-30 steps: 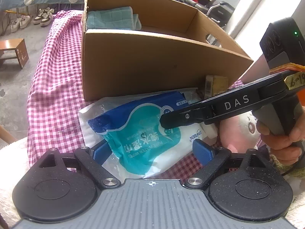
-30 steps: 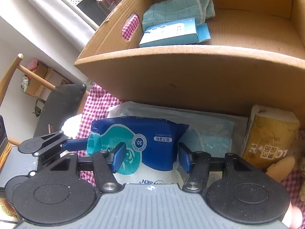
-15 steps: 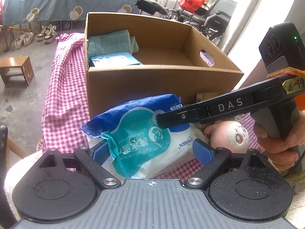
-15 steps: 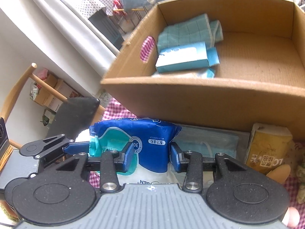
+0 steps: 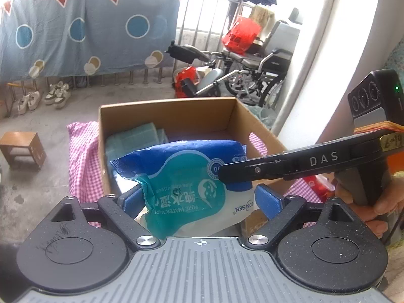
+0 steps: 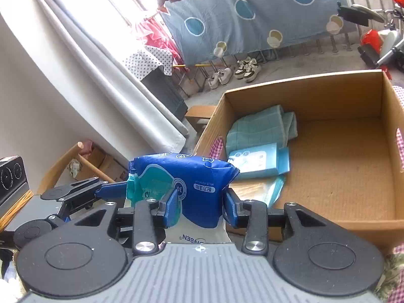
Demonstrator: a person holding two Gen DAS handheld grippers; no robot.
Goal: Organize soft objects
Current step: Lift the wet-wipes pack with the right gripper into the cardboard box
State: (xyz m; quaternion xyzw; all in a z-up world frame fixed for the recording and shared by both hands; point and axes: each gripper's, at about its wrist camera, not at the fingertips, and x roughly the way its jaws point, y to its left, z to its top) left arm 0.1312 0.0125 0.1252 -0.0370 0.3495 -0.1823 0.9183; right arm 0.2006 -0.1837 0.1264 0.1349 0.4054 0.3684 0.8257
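A blue, teal and white wet-wipe pack (image 5: 186, 189) hangs in the air in front of the open cardboard box (image 5: 166, 108). My right gripper (image 6: 200, 203) is shut on the blue end of the pack (image 6: 197, 189). My left gripper (image 5: 199, 199) has its jaws wide, one on each side of the pack's teal end, and seems not to squeeze it. The right gripper's arm (image 5: 290, 164) reaches in from the right. Inside the box (image 6: 353, 222) lie a folded teal towel (image 6: 260, 126) and a light blue tissue pack (image 6: 257, 161).
A pink checked cloth (image 5: 83, 161) covers the table under the box. A small wooden stool (image 5: 21, 150) stands on the floor at the left. A wheelchair (image 5: 252, 73) and shoes (image 5: 45, 97) stand beyond. A wooden chair (image 6: 75, 161) is by the wall.
Both grippers have risen with the wet-wipe pack, from the table in front of the box to above its near wall. The right jaws closed tighter on it.
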